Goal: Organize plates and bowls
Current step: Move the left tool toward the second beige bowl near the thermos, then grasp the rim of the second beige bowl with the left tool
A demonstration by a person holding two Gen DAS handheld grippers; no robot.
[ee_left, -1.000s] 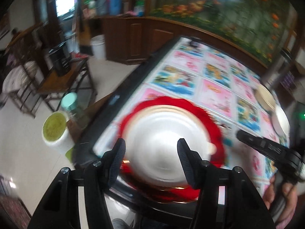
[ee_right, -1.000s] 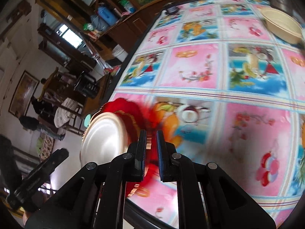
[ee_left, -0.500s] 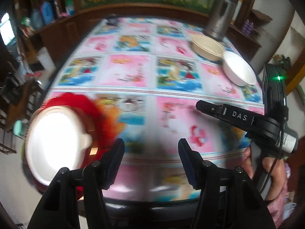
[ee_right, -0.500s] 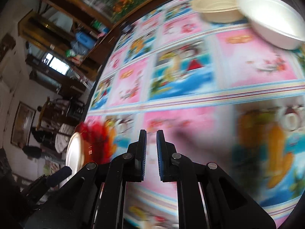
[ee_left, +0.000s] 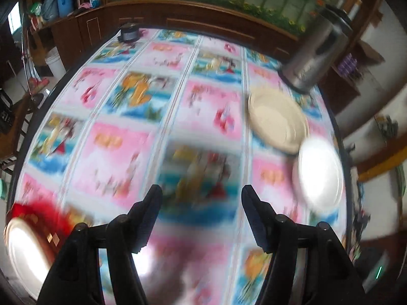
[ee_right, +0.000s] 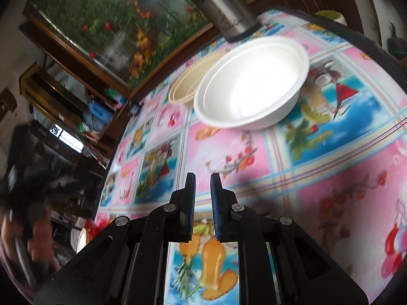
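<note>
A white bowl (ee_right: 251, 84) sits on the patterned tablecloth ahead of my right gripper (ee_right: 203, 178), whose jaws are nearly together and hold nothing. A beige bowl (ee_right: 189, 86) lies just behind the white one. In the left wrist view my left gripper (ee_left: 201, 193) is open and empty above the table; the beige bowl (ee_left: 277, 119) and white bowl (ee_left: 319, 175) are at the right. A red-rimmed plate with a white centre (ee_left: 25, 246) sits at the table's near left edge, also small in the right wrist view (ee_right: 82, 239).
A steel kettle (ee_left: 313, 58) (ee_right: 223, 10) stands behind the bowls at the far right of the table. A small dark object (ee_left: 129, 31) sits at the far edge. The tablecloth (ee_left: 127, 157) covers the table; wooden cabinets line the wall behind.
Both grippers have swung right, away from the red plate, which slid to the lower left. The white and beige bowls are now much closer to the right gripper.
</note>
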